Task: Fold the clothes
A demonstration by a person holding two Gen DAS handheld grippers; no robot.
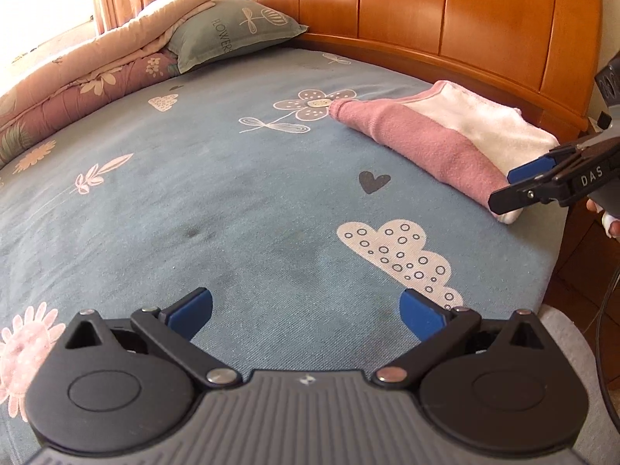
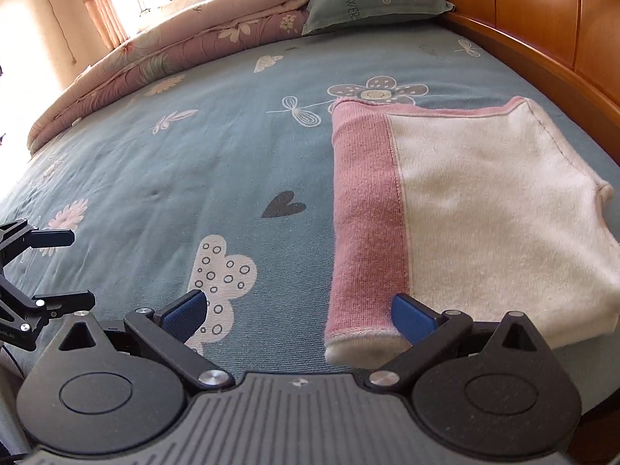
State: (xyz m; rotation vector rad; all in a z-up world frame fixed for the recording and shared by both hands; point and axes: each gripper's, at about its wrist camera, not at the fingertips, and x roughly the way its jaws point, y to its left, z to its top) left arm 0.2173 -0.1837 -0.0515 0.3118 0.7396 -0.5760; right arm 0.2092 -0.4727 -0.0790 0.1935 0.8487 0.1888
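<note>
Pink-and-white sweater (image 2: 445, 209) lies folded near the bed's (image 1: 232, 193) headboard-side edge. Left gripper (image 1: 306, 312) and right gripper (image 2: 296, 314) hover open, empty; any further tidying wants squared edges.

My tongs (image 1: 306, 312) are matt black plastic with shiny metal pins and blue pads (image 1: 420, 316). The folded top (image 2: 445, 209) is soft, fuzzy cloth. The sheet (image 1: 232, 193) is smooth woven cloth. The headboard (image 1: 465, 19) is glossy wood.
</note>
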